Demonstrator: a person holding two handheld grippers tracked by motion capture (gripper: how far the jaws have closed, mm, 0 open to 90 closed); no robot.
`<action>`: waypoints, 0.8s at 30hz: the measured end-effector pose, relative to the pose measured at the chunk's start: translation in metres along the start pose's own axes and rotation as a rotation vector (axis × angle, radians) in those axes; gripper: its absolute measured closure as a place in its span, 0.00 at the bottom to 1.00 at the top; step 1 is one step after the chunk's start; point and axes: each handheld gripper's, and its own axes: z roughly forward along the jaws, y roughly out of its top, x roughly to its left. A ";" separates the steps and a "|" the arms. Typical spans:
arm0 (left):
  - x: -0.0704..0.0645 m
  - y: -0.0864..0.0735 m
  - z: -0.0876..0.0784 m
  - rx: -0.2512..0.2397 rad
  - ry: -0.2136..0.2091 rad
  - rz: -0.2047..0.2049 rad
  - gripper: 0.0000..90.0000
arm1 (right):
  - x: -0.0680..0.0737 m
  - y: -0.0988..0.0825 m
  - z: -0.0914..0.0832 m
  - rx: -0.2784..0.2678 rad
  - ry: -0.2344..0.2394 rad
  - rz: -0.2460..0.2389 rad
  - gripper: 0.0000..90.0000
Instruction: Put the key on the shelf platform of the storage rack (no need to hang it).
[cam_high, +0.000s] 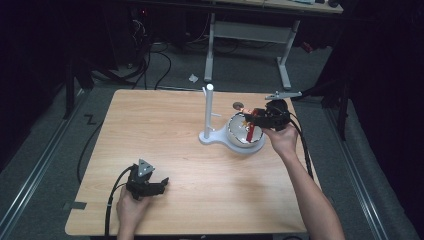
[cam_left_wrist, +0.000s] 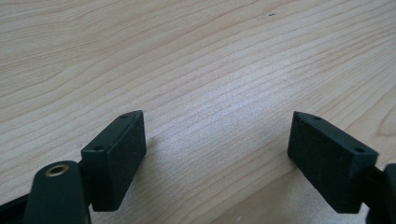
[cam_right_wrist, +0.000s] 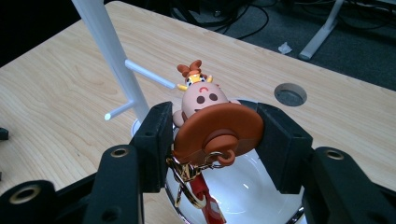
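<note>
My right gripper (cam_right_wrist: 212, 133) is shut on a brown cartoon-figure keychain (cam_right_wrist: 210, 121), its pads pressing the figure's round body from both sides. A gold ring and a red strap (cam_right_wrist: 205, 198) dangle from it over a white bowl (cam_right_wrist: 261, 186). In the high view the right gripper (cam_high: 257, 119) holds the keychain (cam_high: 248, 121) just above the bowl (cam_high: 239, 134). Left of the bowl stands a white post stand (cam_high: 209, 112) with small pegs (cam_right_wrist: 145, 74). My left gripper (cam_high: 160, 184) rests near the front left of the table, its jaws open over bare wood (cam_left_wrist: 215, 135).
The light wooden table (cam_high: 165, 140) has a round cable hole (cam_high: 238, 105) behind the bowl. Each gripper trails a black cable off the table's edge. A desk frame and loose cables stand on the floor beyond the far edge.
</note>
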 end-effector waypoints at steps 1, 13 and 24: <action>0.000 0.000 0.000 0.000 0.000 0.000 0.22 | 0.000 -0.001 0.001 0.001 -0.001 -0.002 0.54; 0.000 0.000 0.000 0.000 0.000 0.000 0.22 | -0.005 -0.015 0.015 0.036 -0.006 -0.002 0.54; 0.000 0.000 0.000 0.000 0.000 0.000 0.22 | -0.007 -0.021 0.021 0.065 -0.016 -0.013 0.54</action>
